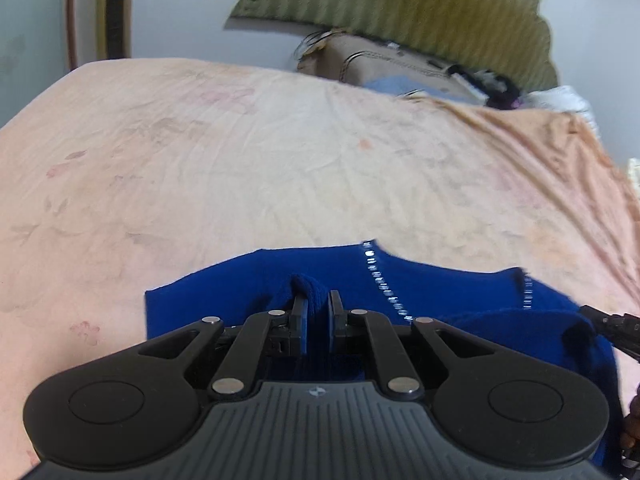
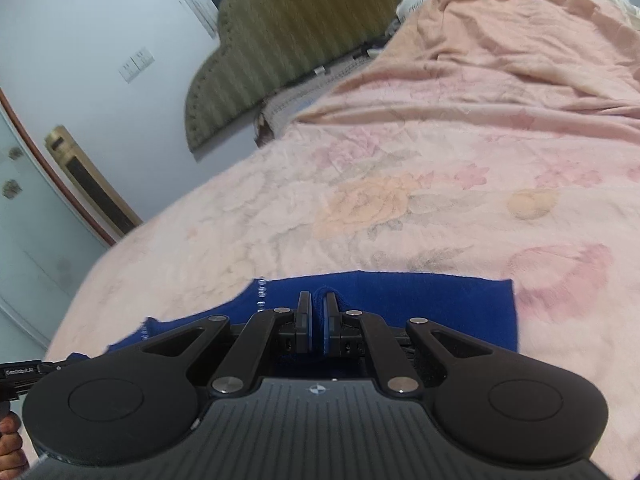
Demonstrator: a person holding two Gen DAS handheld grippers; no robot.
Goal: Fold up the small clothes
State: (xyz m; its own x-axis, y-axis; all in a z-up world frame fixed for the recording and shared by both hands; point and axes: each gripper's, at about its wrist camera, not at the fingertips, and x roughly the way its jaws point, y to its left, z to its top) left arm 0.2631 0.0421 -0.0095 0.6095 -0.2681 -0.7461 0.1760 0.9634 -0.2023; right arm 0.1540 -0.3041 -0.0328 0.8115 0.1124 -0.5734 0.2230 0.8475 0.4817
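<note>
A blue knitted garment (image 1: pixel 248 292) is seen spread across the near part of a bed covered by a pale pink floral sheet (image 1: pixel 240 160), with a line of small shiny studs (image 1: pixel 380 280) running down its front. At the left, the left tool (image 1: pixel 317 308) is closed down to a narrow gap, and a raised fold of the blue knit is pinched between its blue pads (image 1: pixel 303 320). At the right edge of the left wrist view, part of the other tool's black body is glimpsed beside the cloth. Further right, the right tool (image 2: pixel 317 306) is likewise drawn nearly together, and a small ridge of the same garment (image 2: pixel 440 300) is gripped between its pads (image 2: pixel 306 316); the cloth's far edge is laid flat on the sheet (image 2: pixel 400 184) ahead of it. A hand (image 2: pixel 10 436) is visible at the lower left corner of the right wrist view. Beyond the bed, an olive padded headboard (image 2: pixel 272 44) is set against a white wall, where a pair of switches (image 2: pixel 136 64) is mounted.
</note>
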